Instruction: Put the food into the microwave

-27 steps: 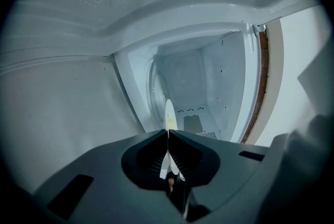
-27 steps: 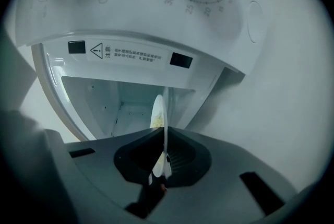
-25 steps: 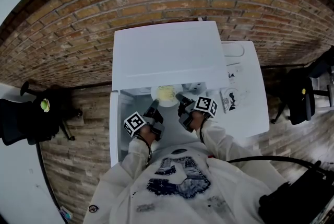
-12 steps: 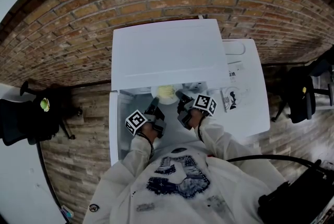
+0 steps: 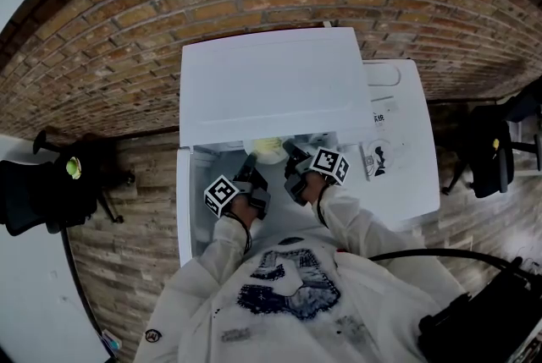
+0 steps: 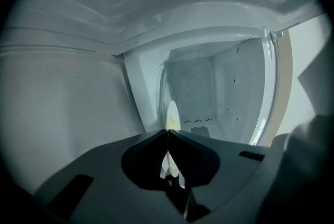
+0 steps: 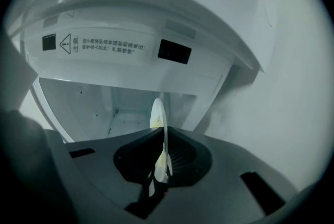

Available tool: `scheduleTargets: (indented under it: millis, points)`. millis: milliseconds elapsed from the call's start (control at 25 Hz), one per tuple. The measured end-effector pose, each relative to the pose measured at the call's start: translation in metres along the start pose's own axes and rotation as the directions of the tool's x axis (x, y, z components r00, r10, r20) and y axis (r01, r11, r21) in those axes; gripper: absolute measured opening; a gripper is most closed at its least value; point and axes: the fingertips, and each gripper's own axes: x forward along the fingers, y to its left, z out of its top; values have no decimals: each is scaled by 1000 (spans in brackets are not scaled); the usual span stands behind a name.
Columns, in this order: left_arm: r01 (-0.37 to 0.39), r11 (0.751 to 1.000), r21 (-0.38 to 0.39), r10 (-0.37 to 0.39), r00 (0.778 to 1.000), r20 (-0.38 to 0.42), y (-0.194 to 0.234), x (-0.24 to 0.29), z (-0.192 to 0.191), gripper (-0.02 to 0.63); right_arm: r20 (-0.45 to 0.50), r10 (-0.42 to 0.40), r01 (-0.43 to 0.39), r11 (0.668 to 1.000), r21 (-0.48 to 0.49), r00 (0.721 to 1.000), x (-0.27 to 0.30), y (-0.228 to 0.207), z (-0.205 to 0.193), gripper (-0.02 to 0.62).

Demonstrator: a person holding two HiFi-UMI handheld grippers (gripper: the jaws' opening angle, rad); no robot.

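Left tongs [image 6: 168, 133] and right tongs [image 7: 163, 130] are each pinched almost fully shut on the thin rim of the plate [image 5: 269, 150], one on either side. I read that two-sided hold as the way to keep the plate level, so the yellowish food [image 5: 271, 148] doesn't slide while it goes in. Both tongs point a little downward toward the cavity [image 6: 209, 92] of the microwave [image 5: 267, 86], which fits a low, flat entry through the opening.

From the head view I get the layout. The plate sits right at the mouth, its far part tucked under the microwave's white top, with the two tongs just behind it on either side. That view tells me nothing about the grip itself.

Each tongs view fills that in. The plate shows edge-on as a pale sliver running out from between the closed tips, and beyond it the cavity's back wall and floor look bare. The right tongs view alone shows a warning label [image 7: 104, 46] on the frame beside the opening.

I judge the plate is at the threshold and not yet set down inside.
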Motion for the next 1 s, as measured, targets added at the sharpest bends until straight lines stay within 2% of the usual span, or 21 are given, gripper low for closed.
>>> scheduleTargets:
  millis: [400, 640, 840, 1000]
  points:
    - [20, 999, -37, -19, 1000, 9, -1, 7, 4, 17, 2, 29, -29, 999, 29, 1000, 8, 4, -1, 25]
    - [46, 998, -32, -45, 999, 28, -4, 5, 9, 18, 4, 27, -27, 999, 28, 1000, 7, 2, 1, 28]
    - [60, 998, -14, -60, 998, 3, -7, 6, 3, 48, 6, 37, -37, 999, 37, 999, 3, 4, 3, 66]
    - [72, 997, -9, -72, 997, -35, -9, 3, -8, 75, 2, 36, -36, 998, 42, 999, 0, 3, 0, 71]
